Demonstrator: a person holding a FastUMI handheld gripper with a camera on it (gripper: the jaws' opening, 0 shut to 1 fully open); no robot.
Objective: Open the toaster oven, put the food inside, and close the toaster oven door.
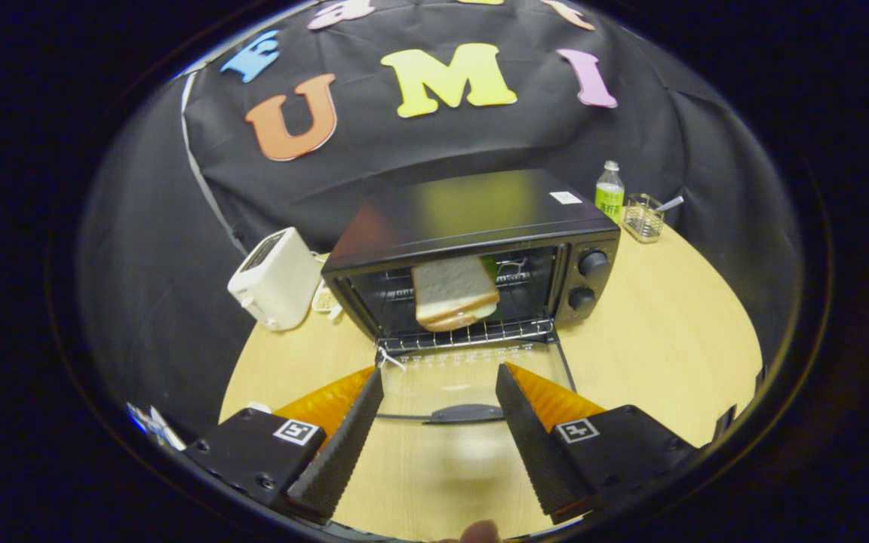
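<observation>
At the far left, a white pop-up toaster [276,277] is standing on the round wooden table [661,339], just beside the toaster oven [472,249], which is sitting near the table's middle. Its glass door [472,377] is lying fully open, folded down flat toward me, with the door handle [465,413] resting between my fingers and just ahead of them. I am holding my gripper [438,381] with its fingers spread apart and gripping nothing. The sandwich [455,292], two slices of white bread, is resting inside the cavity on the wire rack [472,333], tilted somewhat against the back. To the right of the cavity, two control knobs [591,264] are facing me. Beyond the oven's right corner, a small green-labelled bottle [609,192] and a wire-mesh holder [643,219] are standing near the table's far edge. I am judging that opening and loading are done; what is remaining is lifting the handle to swing the door shut.
</observation>
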